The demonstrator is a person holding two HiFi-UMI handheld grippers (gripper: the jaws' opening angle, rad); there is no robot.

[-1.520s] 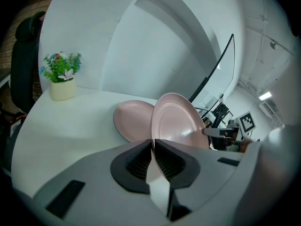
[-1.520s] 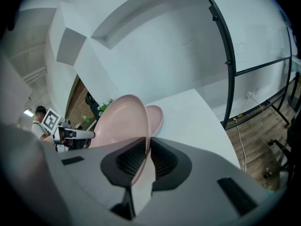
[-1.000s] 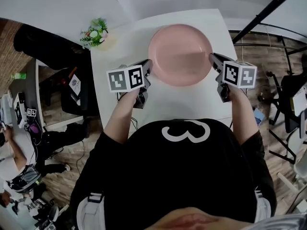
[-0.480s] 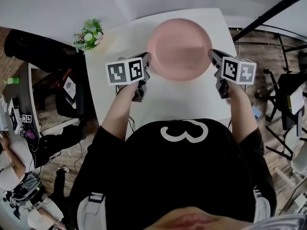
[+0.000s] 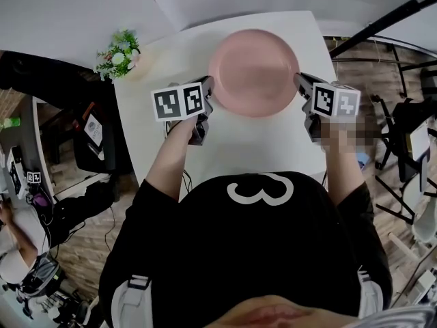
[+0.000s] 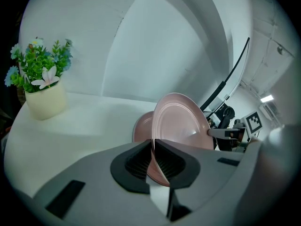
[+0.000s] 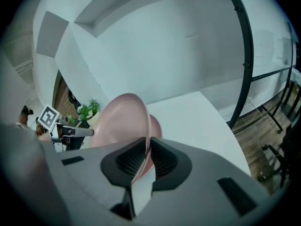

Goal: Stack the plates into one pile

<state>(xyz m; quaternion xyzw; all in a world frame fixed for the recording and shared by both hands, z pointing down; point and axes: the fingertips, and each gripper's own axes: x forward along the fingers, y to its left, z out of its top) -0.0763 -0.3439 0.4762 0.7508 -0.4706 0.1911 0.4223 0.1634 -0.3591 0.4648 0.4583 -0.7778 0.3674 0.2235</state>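
Note:
I hold a pink plate [image 5: 252, 72] over the white table [image 5: 171, 60], gripped at opposite rims. My left gripper [image 5: 207, 91] is shut on its left rim and my right gripper [image 5: 301, 85] is shut on its right rim. In the left gripper view the rim of the held plate [image 6: 181, 126] sits between the pads at my left gripper [image 6: 154, 157], and a second pink plate [image 6: 140, 128] lies on the table just behind it. In the right gripper view the held plate [image 7: 120, 119] runs into my right gripper [image 7: 148, 157], with the second plate [image 7: 155, 125] beyond.
A small pot of flowers [image 5: 121, 52] stands at the table's far left corner, also seen as the pot [image 6: 43, 93]. A black stand's bar [image 5: 382, 19] slants past the table's right side. Chairs and floor clutter surround the table.
Both grippers keep their hold on the plate. The plate has edged slightly farther over the table; the head view has shifted a little.

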